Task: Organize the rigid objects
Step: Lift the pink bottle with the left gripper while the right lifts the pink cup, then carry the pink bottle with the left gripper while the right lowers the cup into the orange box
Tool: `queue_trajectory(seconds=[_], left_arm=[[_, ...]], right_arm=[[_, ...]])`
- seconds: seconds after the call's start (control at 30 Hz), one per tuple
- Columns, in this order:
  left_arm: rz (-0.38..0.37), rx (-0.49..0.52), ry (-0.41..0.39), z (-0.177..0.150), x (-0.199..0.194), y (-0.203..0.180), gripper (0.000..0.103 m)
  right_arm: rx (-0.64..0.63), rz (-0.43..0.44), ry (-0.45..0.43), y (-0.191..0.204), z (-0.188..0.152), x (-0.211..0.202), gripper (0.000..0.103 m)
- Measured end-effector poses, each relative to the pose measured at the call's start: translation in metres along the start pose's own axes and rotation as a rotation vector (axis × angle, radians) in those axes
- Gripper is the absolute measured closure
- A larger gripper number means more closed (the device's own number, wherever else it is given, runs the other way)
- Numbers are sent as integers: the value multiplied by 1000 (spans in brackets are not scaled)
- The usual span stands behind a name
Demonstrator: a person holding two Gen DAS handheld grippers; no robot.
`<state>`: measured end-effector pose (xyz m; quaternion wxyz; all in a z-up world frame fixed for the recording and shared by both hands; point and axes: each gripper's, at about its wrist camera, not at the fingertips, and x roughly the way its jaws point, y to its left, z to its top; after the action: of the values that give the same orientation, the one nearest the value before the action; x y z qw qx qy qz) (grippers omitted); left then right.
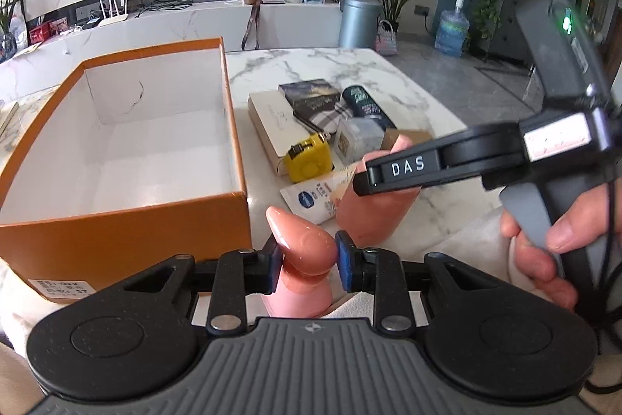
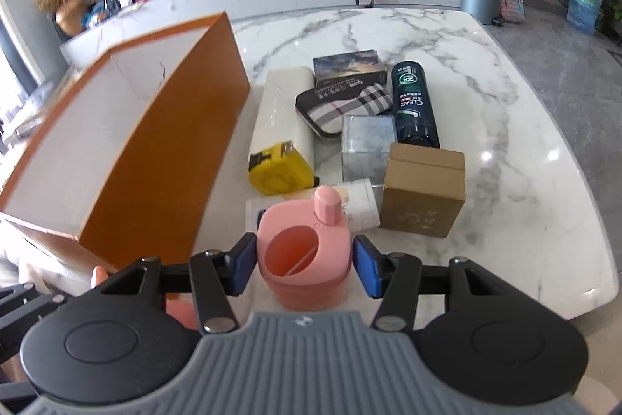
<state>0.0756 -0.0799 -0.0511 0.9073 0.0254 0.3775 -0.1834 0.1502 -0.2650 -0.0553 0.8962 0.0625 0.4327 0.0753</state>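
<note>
Left wrist view: my left gripper (image 1: 307, 261) pinches a glossy pink nozzle-shaped piece (image 1: 307, 244), its blue pads (image 1: 344, 265) pressed against both sides, just beside the near corner of the orange box (image 1: 128, 220). I see the box standing open, its white inside bare, on the marble table (image 1: 350, 65). My right gripper (image 1: 439, 168), held in a hand (image 1: 544, 251), crosses in from the right, one black finger lying over a pink container (image 1: 373, 216); from this side I cannot tell how its jaws stand. Beyond it lie a yellow tape measure (image 1: 307, 160), a white tube (image 1: 315, 199), a long cream box (image 1: 268, 127), a dark printed box (image 1: 309, 96) and a dark bottle (image 1: 365, 105).

Right wrist view: my right gripper (image 2: 305, 265) has the pink container (image 2: 305, 259) between its pads, the left one touching its side; whether the right pad touches I cannot tell. The container stands upright at the table's near edge, with an oval opening on top and a capped spout (image 2: 328, 207) behind it. The orange box (image 2: 163, 158) sits at left. Clustered ahead are the yellow tape measure (image 2: 282, 170), cream box (image 2: 282, 107), a plaid case (image 2: 342, 107), a clear cube (image 2: 367, 148), a brown carton (image 2: 423, 191), the dark bottle (image 2: 412, 104) and the printed box (image 2: 348, 67).
</note>
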Motion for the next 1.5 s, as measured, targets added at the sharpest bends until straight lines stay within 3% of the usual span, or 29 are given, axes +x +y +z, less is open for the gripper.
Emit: queue_trajectory(seconds=[0.27, 0.4, 0.53, 0.7, 0.93, 1.1, 1.17, 1.37, 1.5], left_arm=[[-33, -25, -79, 14, -45, 15, 72], [-96, -76, -101, 31, -70, 32, 72], [-135, -88, -126, 56, -85, 51, 73], [-162, -84, -121, 95, -82, 83, 73], [-149, 48, -93, 146, -47, 124, 73], [-105, 183, -29, 166, 6, 155, 73], [-74, 202, 2, 169, 28, 168, 73], [-20, 190, 21, 174, 84, 206, 73], [-30, 120, -28, 177, 102, 228, 73]], right_arm=[[18, -4, -38, 0, 1, -9, 48], [-1, -32, -65, 5, 1, -18, 48], [12, 16, -73, 7, 8, -30, 48], [28, 83, -111, 16, 30, -51, 48], [-67, 206, -185, 56, 94, -69, 48], [-93, 300, -143, 93, 140, -38, 48], [-95, 299, -113, 107, 152, -18, 48], [-52, 272, 6, 138, 169, 62, 48], [31, 245, 60, 148, 176, 110, 48]])
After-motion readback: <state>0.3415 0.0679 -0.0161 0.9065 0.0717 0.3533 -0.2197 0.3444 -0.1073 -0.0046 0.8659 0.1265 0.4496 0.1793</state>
